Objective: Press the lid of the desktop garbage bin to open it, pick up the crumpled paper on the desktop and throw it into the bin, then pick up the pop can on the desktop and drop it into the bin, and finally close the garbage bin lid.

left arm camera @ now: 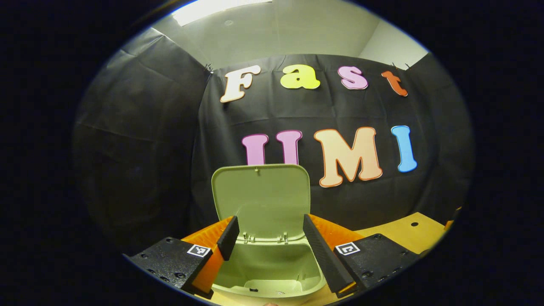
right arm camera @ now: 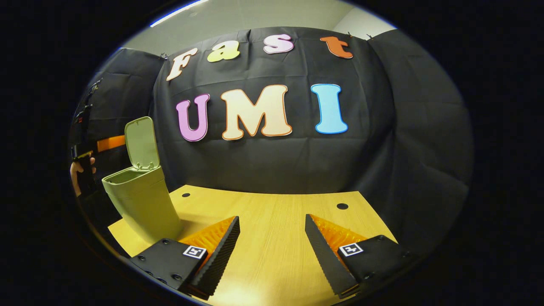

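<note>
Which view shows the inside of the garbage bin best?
The left gripper view: it looks down into the open garbage bin between the open left tongs, lid raised behind. The right gripper view shows the bin side-on at its left edge, interior mostly hidden.

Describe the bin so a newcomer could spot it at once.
Start at the wooden table before the black cloth wall. At its left end stands the bin, pale green and tapering downward. Its hinged lid stands raised, leaving the top open.

Left gripper view hovers close above the open bin; right gripper view sees it farther left (both face the wall).
</note>
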`<move>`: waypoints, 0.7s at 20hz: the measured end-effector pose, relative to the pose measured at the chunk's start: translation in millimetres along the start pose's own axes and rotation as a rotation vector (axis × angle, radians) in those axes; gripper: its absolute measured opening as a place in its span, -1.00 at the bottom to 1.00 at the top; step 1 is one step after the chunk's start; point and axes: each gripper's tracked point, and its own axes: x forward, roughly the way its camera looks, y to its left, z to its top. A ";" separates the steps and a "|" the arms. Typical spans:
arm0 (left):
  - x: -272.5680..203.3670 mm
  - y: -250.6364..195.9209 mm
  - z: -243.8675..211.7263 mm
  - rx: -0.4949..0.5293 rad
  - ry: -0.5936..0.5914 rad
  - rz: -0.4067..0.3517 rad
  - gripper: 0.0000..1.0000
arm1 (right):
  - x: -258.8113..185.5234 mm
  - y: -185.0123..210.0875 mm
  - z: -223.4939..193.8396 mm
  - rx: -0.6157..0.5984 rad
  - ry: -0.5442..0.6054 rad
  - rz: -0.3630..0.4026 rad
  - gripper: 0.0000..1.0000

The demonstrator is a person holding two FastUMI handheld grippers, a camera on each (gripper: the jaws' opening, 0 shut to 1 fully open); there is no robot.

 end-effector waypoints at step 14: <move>100.4 20.0 72.8 -0.041 -0.044 -0.148 0.80 | -23.9 60.0 -21.7 0.023 0.010 -0.100 0.94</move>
